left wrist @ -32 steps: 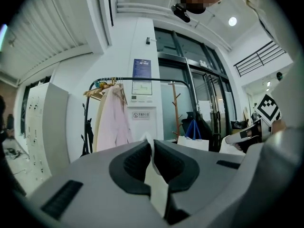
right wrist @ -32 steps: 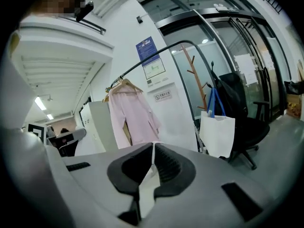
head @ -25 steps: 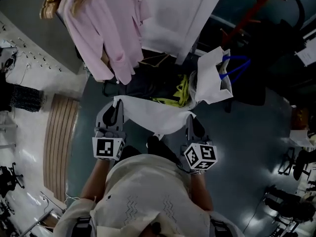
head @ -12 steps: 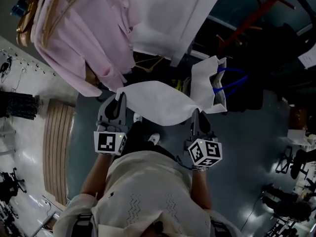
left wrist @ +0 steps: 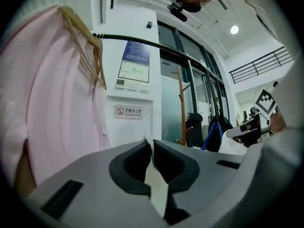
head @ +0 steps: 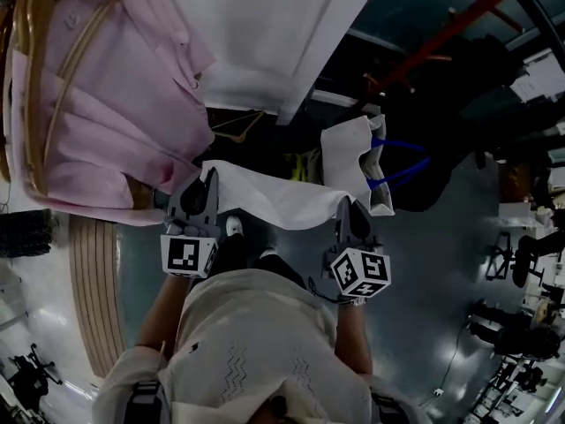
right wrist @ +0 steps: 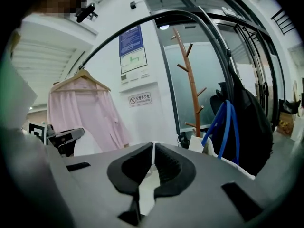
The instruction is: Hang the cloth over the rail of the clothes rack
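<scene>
Nearest, the white cloth (head: 274, 200) is held stretched between both grippers. One edge is pinched in the closed fingers of the left gripper (head: 207, 186), the other in those of the right gripper (head: 347, 210). Farther off, a pink shirt (head: 115, 113) is hung on the black rail (left wrist: 137, 41), which is seen above the cloth and apart from it.

The thin white cloth (head: 274, 203) is showing a smooth, matt woven face. The left gripper (left wrist: 151, 144) and the right gripper (right wrist: 153, 148) are looking like matt grey plastic with black rubbery pads. The black metal rail (left wrist: 142, 42) is shining faintly. Hanging from the rail, the pale pink shirt (head: 115, 104) is showing fine ribbing on a varnished light wooden hanger (left wrist: 84, 49). Beneath the rail, the dark floor (head: 441, 263) is gleaming.
</scene>
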{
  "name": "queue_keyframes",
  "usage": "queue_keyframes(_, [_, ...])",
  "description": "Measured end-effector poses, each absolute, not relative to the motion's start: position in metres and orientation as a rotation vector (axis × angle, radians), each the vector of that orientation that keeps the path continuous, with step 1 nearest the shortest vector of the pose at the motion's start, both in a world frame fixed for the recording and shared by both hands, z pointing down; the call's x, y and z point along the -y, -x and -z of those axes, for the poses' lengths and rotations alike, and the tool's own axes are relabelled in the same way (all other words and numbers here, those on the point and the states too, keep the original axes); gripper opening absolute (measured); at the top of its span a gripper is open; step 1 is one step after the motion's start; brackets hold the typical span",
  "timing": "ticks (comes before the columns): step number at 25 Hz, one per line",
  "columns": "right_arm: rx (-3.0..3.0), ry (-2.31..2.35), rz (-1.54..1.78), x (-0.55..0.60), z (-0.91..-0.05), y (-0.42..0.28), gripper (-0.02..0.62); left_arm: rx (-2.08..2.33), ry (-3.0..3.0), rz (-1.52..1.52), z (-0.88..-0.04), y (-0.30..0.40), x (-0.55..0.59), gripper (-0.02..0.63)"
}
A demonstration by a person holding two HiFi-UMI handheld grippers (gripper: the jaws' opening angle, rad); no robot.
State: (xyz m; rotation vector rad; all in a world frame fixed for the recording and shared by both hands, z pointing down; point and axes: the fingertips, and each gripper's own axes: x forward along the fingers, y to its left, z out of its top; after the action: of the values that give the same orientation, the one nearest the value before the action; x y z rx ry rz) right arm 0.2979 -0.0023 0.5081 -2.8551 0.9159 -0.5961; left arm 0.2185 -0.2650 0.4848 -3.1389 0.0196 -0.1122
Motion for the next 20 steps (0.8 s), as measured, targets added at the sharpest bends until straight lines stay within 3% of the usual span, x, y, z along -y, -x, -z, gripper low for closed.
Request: queue_keyframes(20, [-1.098, 2.829, 0.329, 0.035, -0.424, -0.358, 0.023, -0.175, 3.08, -0.132, -0.403, -0.258, 0.302, 0.025])
